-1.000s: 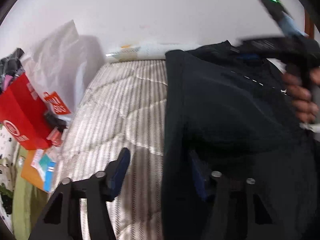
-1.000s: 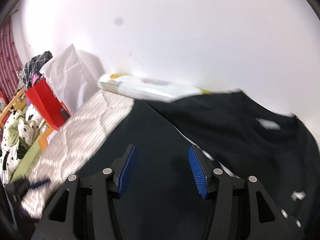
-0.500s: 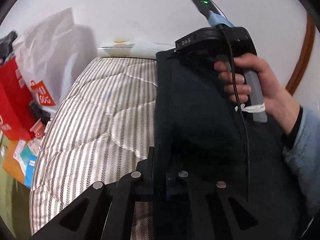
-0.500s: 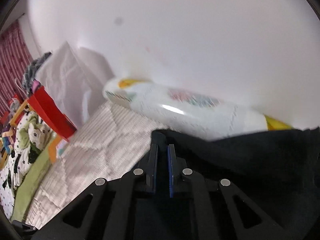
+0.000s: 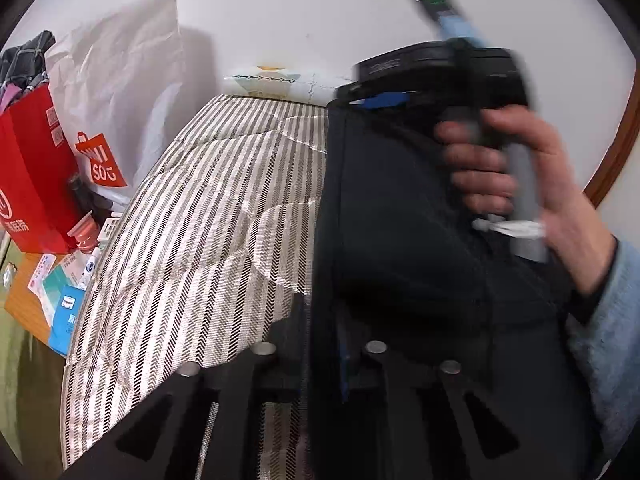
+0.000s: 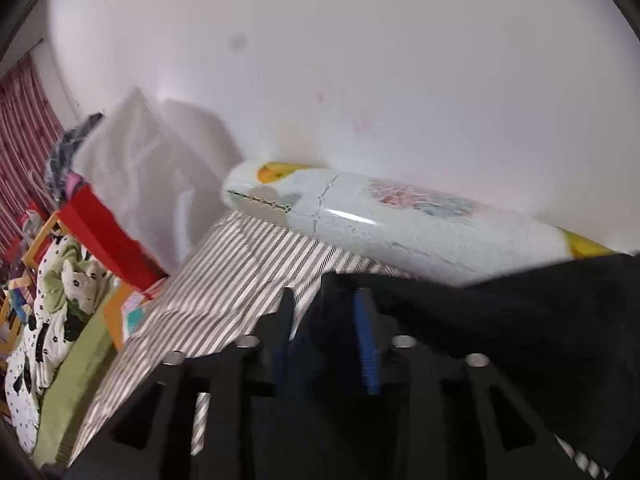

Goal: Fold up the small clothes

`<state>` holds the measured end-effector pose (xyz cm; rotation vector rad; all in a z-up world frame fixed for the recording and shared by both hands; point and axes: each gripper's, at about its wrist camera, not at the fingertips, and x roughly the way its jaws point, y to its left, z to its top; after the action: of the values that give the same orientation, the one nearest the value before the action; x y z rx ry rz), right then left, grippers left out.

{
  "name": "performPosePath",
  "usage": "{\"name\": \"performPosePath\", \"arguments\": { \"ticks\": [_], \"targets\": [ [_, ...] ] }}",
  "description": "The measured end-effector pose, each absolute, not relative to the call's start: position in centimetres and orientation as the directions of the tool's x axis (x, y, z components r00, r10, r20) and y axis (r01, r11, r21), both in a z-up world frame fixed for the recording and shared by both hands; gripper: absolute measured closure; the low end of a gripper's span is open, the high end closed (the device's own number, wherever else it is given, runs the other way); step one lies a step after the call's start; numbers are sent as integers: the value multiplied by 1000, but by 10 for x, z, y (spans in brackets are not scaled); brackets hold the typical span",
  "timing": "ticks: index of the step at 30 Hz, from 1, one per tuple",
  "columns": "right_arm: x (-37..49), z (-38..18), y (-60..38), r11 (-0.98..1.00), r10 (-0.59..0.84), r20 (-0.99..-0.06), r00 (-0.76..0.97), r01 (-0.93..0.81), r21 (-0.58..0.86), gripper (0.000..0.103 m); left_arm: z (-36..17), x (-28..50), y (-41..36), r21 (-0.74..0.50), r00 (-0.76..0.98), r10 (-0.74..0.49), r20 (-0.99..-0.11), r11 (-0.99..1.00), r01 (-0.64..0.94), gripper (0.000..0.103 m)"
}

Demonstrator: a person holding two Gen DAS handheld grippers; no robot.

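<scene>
A black garment [image 5: 392, 240] hangs lifted above the striped mattress [image 5: 208, 240]. My left gripper [image 5: 320, 340] is shut on its near left edge. My right gripper [image 5: 380, 98], held in a hand, is shut on the far top corner of the same edge. In the right wrist view that gripper [image 6: 326, 320] pinches the black garment [image 6: 500, 320], with blue pads close together and cloth between them. The cloth hides most of both sets of fingers.
A white plastic-wrapped pack [image 6: 392, 224] lies along the wall at the mattress head. A red bag [image 5: 32, 184] and a white shopping bag [image 5: 120, 92] stand left of the bed. Boxes [image 5: 60, 300] lie on a low table. The wall [image 6: 360, 80] is close behind.
A second ago both grippers were open at the garment's edge. They have shut on it and lifted it; the edge now hangs stretched between them.
</scene>
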<state>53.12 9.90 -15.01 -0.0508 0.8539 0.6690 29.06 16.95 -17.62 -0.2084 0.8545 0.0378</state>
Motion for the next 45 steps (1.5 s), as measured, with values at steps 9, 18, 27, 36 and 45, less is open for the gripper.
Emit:
{"name": "performPosePath", "arguments": {
  "ticks": [9, 18, 27, 36, 45],
  "targets": [
    [426, -92, -63, 909, 395, -663, 636, -374, 183, 59, -166, 282, 157, -145, 698, -44, -715, 986, -87, 78],
    [289, -86, -291, 1000, 17, -678, 735, 1, 26, 58, -155, 263, 125, -64, 717, -42, -696, 998, -4, 58],
    [163, -147, -482, 934, -297, -750, 590, 345, -98, 43, -142, 236, 109, -112, 727, -101, -679, 993, 34, 42],
    [137, -192, -535, 927, -322, -776, 542, 345, -144, 41, -139, 206, 85, -89, 676, -88, -732, 995, 34, 42],
    [171, -199, -527, 930, -341, -763, 550, 314, -190, 92, -128, 182, 85, -65, 663, -38, -747, 998, -16, 42]
  ]
}}
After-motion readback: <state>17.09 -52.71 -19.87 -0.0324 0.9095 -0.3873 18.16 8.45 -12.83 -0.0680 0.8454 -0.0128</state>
